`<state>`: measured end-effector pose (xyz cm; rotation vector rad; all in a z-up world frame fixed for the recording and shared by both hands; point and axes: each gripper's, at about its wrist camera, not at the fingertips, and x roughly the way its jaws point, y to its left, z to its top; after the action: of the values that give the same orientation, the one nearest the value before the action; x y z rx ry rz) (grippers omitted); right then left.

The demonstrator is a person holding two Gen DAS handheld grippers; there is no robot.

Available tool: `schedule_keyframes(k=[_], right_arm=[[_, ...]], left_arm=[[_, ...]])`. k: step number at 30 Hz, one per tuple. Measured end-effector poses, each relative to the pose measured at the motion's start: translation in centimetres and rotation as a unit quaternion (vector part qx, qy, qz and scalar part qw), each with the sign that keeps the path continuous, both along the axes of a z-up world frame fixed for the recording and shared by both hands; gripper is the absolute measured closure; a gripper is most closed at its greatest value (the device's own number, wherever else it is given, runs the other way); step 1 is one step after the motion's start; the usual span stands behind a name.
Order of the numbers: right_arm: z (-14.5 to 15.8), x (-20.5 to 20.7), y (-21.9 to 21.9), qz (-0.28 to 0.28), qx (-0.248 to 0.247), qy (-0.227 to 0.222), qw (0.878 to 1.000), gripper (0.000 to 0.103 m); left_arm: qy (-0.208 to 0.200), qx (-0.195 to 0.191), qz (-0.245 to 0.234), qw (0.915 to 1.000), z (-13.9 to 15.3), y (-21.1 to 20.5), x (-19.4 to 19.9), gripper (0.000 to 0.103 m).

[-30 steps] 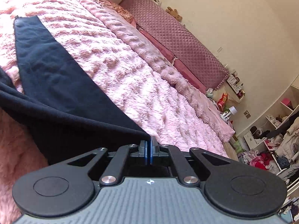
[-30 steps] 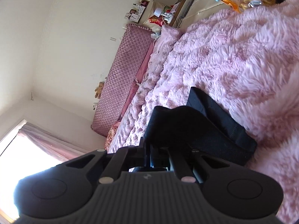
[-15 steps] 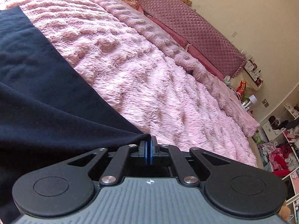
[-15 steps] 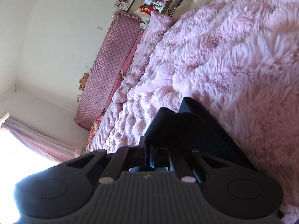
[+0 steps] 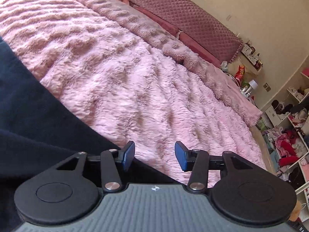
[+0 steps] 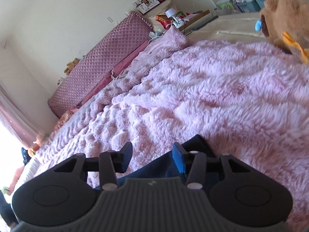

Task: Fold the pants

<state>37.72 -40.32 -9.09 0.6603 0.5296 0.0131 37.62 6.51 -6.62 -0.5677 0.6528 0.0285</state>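
Dark navy pants [image 5: 36, 119] are lying on a fluffy pink blanket [image 5: 135, 89] that is covering a bed. In the left wrist view the fabric is filling the near left of the scene, its long straight edge running diagonally from the far left down toward the gripper. In the right wrist view a smaller part of the same pants [image 6: 164, 166] is showing low in the middle, with one corner poking up just past the right fingertip and the cloth passing beneath the tool.

The left gripper [image 5: 154, 155] is hovering low over the edge of the pants, its two blue-padded fingers [image 5: 128, 154] spread wide apart and gripping nothing; pink blanket is showing in the gap between them. The right gripper [image 6: 152, 156] is likewise sitting with its fingers [image 6: 177, 159] spread apart, nothing pinched between them, the navy cloth lying under and behind the right finger.

Farther out, a quilted mauve headboard [image 5: 185, 17] is standing against a cream wall at the far side of the bed. A cluttered bedside table [image 6: 179, 19] with a red snack bag and a small white lamp is sitting beyond the end of the headboard. A brown plush teddy bear [image 6: 287, 15] is resting at the far right edge of the blanket in the right wrist view. Open shelves [image 5: 289, 119] piled with clothes are lining the far right in the left wrist view.
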Motion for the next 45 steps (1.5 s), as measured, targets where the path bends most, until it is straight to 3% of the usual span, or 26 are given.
schedule_keyframes(k=[5,8,12,16,20,23,26,30,33,37,40,42,43,45], right_arm=[[2.4,-3.0,2.4,0.03,-0.09,-0.038,0.995,0.054],[4.3,-4.9,5.4,0.072,-0.154,-0.065,0.983,0.054],[6.0,-7.3,9.4,0.12,-0.185,-0.083,0.972,0.054],[5.7,-9.5,13.9,0.165,-0.192,-0.062,0.965,0.054],[5.4,-12.3,19.0,0.212,-0.191,-0.054,0.957,0.054],[5.8,-13.9,23.5,0.252,-0.215,-0.055,0.942,0.054],[6.2,-15.4,27.7,0.286,-0.234,-0.067,0.927,0.054],[5.8,-17.2,34.7,0.339,-0.273,-0.083,0.896,0.054],[5.4,-18.3,40.2,0.389,-0.304,-0.1,0.864,0.054],[4.0,-19.5,47.0,0.475,-0.354,-0.12,0.796,0.054],[2.6,-19.5,49.6,0.5,-0.407,-0.13,0.754,0.054],[2.1,-18.8,50.1,0.51,-0.408,-0.121,0.748,0.054],[1.9,-17.9,49.5,0.514,-0.388,-0.105,0.757,0.054],[1.6,-15.5,48.5,0.511,-0.312,-0.059,0.799,0.056]], left_arm=[[-0.045,0.085,-0.031,0.9949,3.4,-2.0,-2.7,0.034],[-0.051,0.159,-0.036,0.9853,5.1,-3.3,-4.9,0.034],[-0.047,0.217,-0.022,0.9748,6.2,-3.8,-8.5,0.034],[-0.053,0.238,-0.016,0.9697,6.9,-3.5,-12.7,0.034],[-0.015,0.221,0.016,0.975,6.4,-1.0,-16.2,0.034],[0.009,0.201,0.039,0.9787,5.5,1.6,-18.4,0.034],[0.03,0.203,0.079,0.9756,4.1,4.8,-20.8,0.034],[0.061,0.151,0.167,0.9723,1.9,11.7,-23.6,0.035],[0.098,0.108,0.228,0.9626,0.9,17.3,-25.2,0.037],[0.105,0.018,0.256,0.9607,-0.8,22.9,-28.2,0.037],[0.102,-0.108,0.281,0.9484,-4.0,26.4,-30.5,0.037],[0.081,-0.182,0.296,0.9344,-5.8,28.5,-31.7,0.04],[0.064,-0.21,0.302,0.9275,-6.4,29.4,-32.2,0.041],[0.027,-0.248,0.317,0.9151,-7.0,30.9,-33.1,0.041]])
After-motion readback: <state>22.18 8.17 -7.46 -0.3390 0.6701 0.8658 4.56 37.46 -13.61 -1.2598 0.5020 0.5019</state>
